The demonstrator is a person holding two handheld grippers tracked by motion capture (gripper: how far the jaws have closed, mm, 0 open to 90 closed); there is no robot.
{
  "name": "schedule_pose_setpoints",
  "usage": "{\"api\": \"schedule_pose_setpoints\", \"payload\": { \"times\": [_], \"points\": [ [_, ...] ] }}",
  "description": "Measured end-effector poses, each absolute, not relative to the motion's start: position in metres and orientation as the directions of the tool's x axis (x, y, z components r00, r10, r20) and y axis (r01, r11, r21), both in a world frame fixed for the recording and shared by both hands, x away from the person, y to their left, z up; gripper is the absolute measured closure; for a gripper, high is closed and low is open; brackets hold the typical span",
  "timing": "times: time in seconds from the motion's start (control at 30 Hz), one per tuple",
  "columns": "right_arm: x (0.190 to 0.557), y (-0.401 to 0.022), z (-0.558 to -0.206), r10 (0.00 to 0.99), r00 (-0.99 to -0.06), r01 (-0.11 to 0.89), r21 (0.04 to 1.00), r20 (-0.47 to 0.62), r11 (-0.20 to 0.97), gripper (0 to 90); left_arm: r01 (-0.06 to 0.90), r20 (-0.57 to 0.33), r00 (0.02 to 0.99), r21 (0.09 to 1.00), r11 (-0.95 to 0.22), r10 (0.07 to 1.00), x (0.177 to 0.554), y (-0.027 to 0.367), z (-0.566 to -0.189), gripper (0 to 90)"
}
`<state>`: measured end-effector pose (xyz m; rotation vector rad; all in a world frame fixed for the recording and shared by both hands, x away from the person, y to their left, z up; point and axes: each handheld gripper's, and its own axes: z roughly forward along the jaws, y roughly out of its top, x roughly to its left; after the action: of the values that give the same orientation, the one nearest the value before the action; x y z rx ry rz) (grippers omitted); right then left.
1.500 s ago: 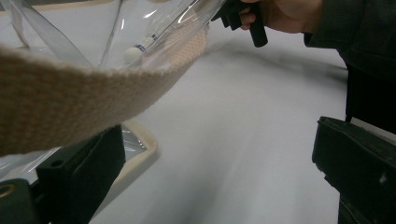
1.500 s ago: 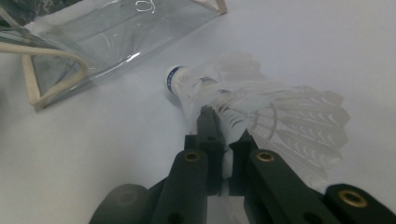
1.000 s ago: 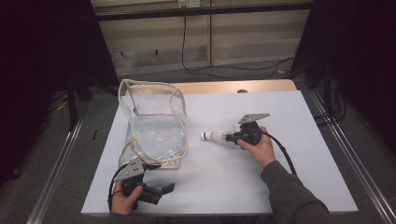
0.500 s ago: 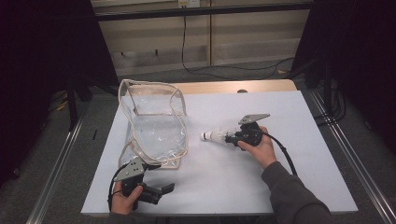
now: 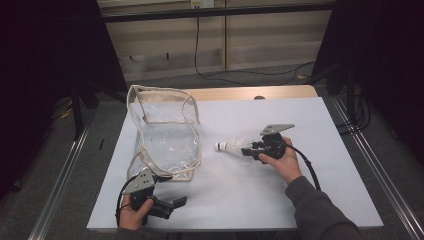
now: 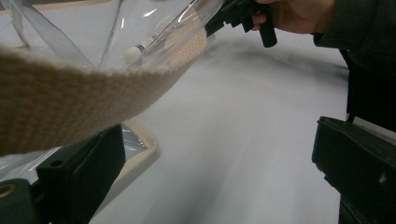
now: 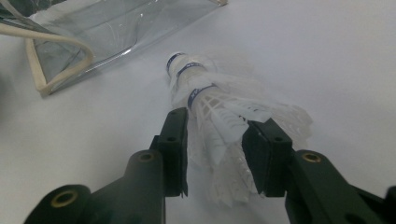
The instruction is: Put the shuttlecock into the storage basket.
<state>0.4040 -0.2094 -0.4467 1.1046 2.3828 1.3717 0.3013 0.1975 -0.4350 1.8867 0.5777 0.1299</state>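
Covering a wooden table (image 5: 235, 93), white board (image 5: 300, 200), grey floor (image 5: 90, 165), dark surroundings

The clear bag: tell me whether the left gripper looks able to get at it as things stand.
Probably yes. The left gripper has open fingers, and the clear bag lies close beside it, its tan strap crossing just over one finger. Nothing stands between them on the white table.

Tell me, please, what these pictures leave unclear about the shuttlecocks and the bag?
- Shuttlecocks: how many are nested; feathers overlap in the right gripper view, too small in the high view.
- Right gripper: its jaws have just been opening; feathers hide whether the pads still press.
- Bag: strap blurs it in the left gripper view.
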Motion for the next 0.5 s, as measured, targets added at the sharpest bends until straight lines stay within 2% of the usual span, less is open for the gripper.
{"api": "schedule_pose_setpoints", "payload": {
  "times": [0.17,0.33,0.5],
  "points": [
    [0.4005,-0.2137,-0.4441,0.681,-0.704,0.511,0.809,0.2,0.29,55.8,0.327,-0.179,0.875,0.903,-0.277,0.45,0.3013,0.1975,-0.435,2.5],
    [0.3978,-0.2143,-0.4426,0.683,-0.698,0.519,0.809,0.216,0.276,40.1,0.328,-0.179,0.875,0.903,-0.278,0.451,0.3012,0.1974,-0.435,2.5],
    [0.3969,-0.2145,-0.4418,0.682,-0.696,0.521,0.812,0.225,0.264,30.2,0.328,-0.178,0.874,0.903,-0.278,0.451,0.3012,0.1973,-0.435,2.5]
  ]
}}
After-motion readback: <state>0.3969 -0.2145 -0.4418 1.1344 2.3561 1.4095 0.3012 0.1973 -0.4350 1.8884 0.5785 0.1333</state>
